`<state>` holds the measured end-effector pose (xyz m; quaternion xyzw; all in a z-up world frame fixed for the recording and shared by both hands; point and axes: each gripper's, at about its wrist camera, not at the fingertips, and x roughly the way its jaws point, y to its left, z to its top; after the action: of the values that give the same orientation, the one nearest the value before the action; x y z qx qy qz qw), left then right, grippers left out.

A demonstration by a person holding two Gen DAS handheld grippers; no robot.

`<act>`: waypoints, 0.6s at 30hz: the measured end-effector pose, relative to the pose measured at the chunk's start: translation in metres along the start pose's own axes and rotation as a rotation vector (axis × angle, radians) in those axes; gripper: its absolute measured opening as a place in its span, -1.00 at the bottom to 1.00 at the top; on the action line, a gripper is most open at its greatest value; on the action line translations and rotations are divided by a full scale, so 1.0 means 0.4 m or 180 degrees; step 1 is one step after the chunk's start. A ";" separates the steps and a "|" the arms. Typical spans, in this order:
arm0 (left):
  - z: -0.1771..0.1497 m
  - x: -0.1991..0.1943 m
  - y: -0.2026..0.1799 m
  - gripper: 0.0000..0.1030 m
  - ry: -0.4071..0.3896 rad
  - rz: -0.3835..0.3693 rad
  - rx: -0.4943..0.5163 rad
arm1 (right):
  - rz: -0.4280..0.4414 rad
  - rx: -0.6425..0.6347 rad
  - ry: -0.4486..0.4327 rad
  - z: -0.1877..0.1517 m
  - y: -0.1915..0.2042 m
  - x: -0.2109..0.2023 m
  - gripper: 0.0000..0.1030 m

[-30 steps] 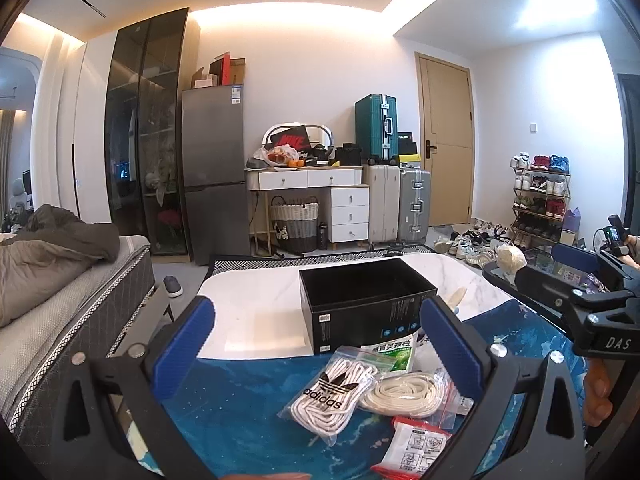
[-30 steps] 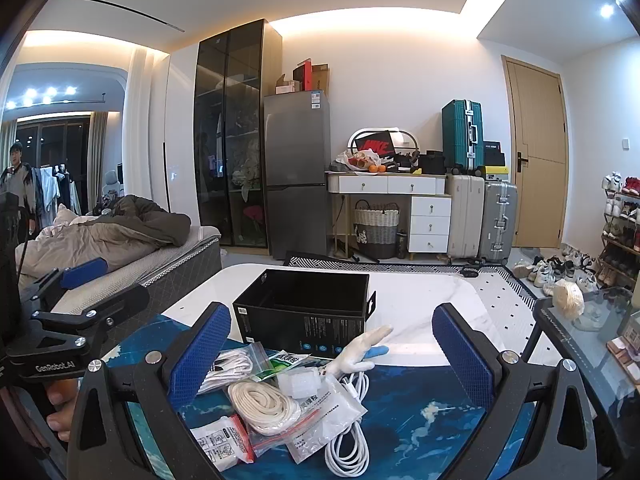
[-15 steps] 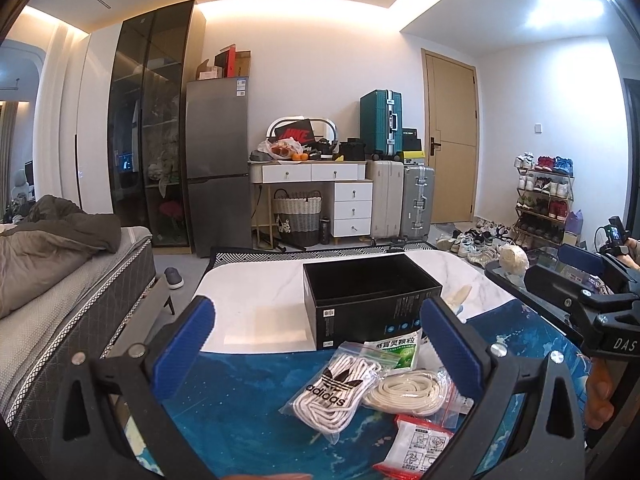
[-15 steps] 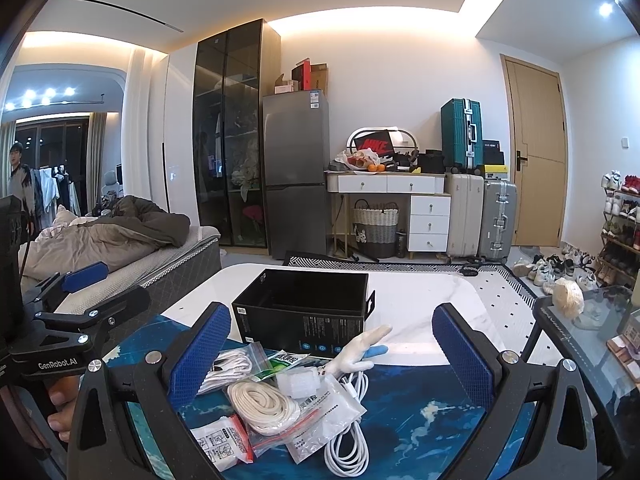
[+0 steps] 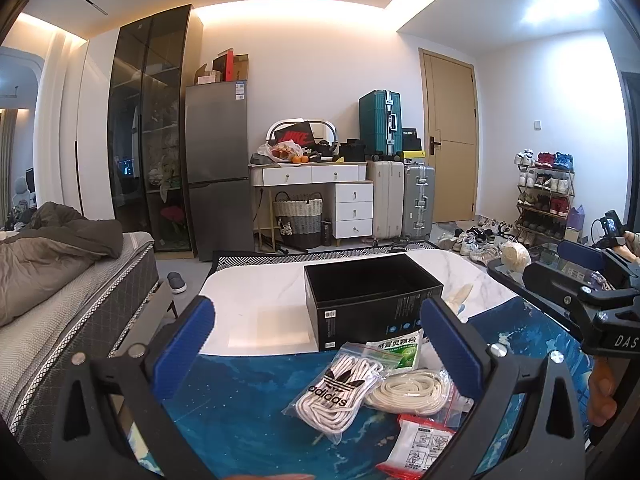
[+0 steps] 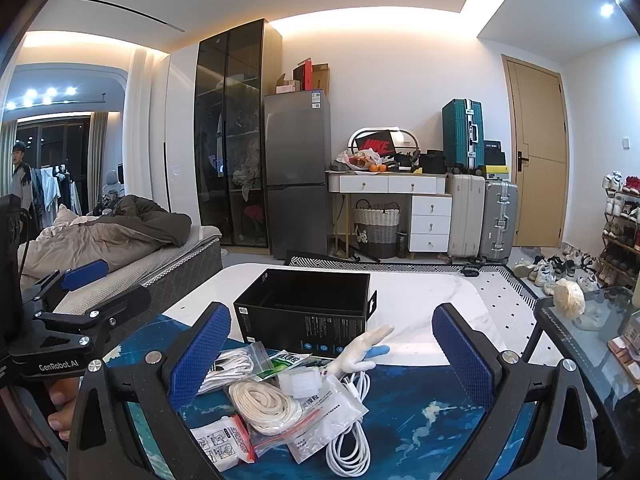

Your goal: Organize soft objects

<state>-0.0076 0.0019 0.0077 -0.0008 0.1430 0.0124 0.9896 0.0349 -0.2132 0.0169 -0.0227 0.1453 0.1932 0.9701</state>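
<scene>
An open black box (image 5: 372,298) (image 6: 306,312) stands on the white table, just behind a blue mat. In front of it lies a heap of soft items: a bag of white laces with an adidas logo (image 5: 340,388), a bagged cream rope coil (image 5: 412,394) (image 6: 266,402), a green sachet (image 5: 400,350) (image 6: 282,364), a red-edged white packet (image 5: 420,446) (image 6: 224,442), a white cable (image 6: 352,436) and a white glove (image 6: 358,354). My left gripper (image 5: 316,350) is open above the heap's left side. Equally open, my right gripper (image 6: 332,354) hovers over the heap.
A bed (image 6: 132,248) runs along the left of the table. A glass side table (image 6: 592,320) with a cream ball stands at the right. Fridge (image 5: 218,168), drawers, suitcases and a shoe rack (image 5: 544,196) line the far wall. A person stands far left in the right wrist view.
The left wrist view has tilted up a little, so the box and heap sit slightly lower in it. The right gripper has held still. Both stay open.
</scene>
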 end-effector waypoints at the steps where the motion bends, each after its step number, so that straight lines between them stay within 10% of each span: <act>1: 0.000 -0.002 0.001 1.00 -0.0001 -0.0001 0.0000 | 0.0002 -0.0003 0.0002 -0.002 0.001 0.001 0.99; 18: 0.003 0.017 -0.003 1.00 0.0143 -0.0051 0.0007 | 0.0000 0.0004 0.0013 -0.008 0.007 0.002 0.99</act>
<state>-0.0007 0.0010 0.0071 -0.0012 0.1652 0.0044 0.9862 0.0335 -0.2107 0.0138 -0.0224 0.1473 0.1930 0.9698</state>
